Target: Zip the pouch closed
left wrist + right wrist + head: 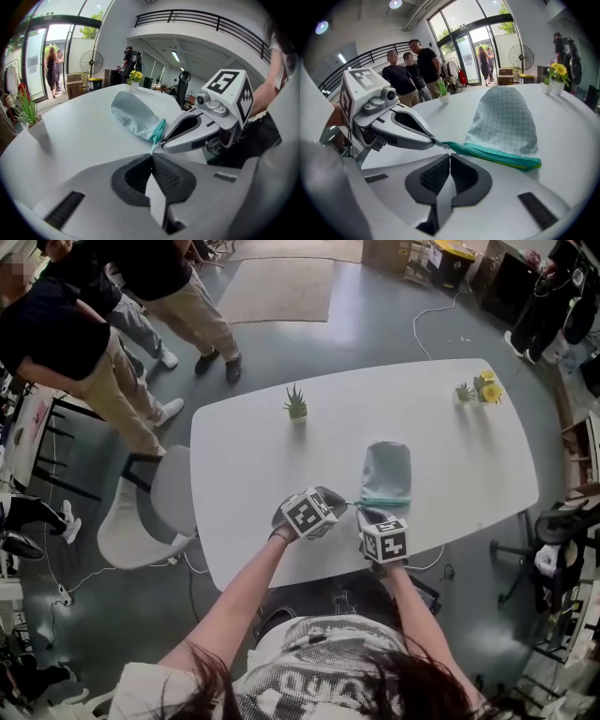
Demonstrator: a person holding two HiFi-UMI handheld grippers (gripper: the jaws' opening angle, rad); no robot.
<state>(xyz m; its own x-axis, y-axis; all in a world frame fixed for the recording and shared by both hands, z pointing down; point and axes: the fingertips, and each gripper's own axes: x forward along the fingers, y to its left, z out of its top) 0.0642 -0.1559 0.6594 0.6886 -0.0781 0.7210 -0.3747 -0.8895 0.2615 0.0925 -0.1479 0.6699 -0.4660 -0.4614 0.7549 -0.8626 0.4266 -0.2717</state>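
Head view: left gripper [152, 155] clamped on pouch [386, 470] corner at near table [253, 456] edge, right gripper [449, 155] pinched on zip pull [445, 147] just beside it. Looks like zip start. Next: drag pull rightward along teeth, left anchoring. Plant [295, 402] and flowers [486, 387] well apart, nothing blocking.

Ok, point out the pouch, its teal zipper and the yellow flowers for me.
pouch [504, 117], right gripper view, middle of its checked fabric body.
teal zipper [492, 154], right gripper view, midway along the strip.
yellow flowers [487, 387], head view, on the blooms.
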